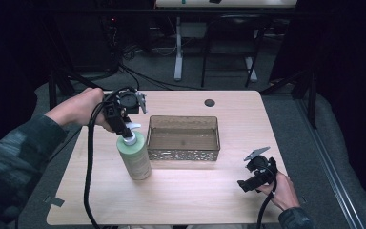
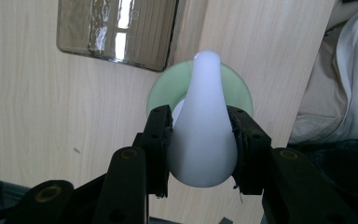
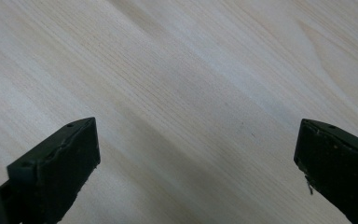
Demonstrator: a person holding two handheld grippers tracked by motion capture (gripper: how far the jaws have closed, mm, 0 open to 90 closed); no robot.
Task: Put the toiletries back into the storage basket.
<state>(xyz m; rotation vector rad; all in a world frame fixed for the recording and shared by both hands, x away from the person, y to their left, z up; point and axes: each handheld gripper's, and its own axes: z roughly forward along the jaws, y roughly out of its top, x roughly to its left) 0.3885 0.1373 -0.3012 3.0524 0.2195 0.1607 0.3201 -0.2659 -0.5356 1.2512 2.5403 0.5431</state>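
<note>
left gripper (image 1: pixel 125 125): it's coming down from above and pinching the white pump head (image 2: pixel 204 126) of the green bottle (image 1: pixel 135 157), jaws pressed tight on both sides of it. Guessing the top grab is because the head is the narrowest bit and works like a handle for lifting.

green bottle: it's standing upright on the table (image 1: pixel 186 191), just left of the tray and near its front corner. Can't tell if the base is fully resting or barely lifted.

tray (image 1: pixel 183 151): a clear brownish bin with nothing in it, sitting mid-table right beside the bottle. Looks like that's where the bottle is heading, since it's so close.

right gripper (image 1: pixel 253 182): it's hanging out over the front right of the table with jaws spread wide, holding nothing, pointing at bare wood. Probably just staying out of the way.
</note>
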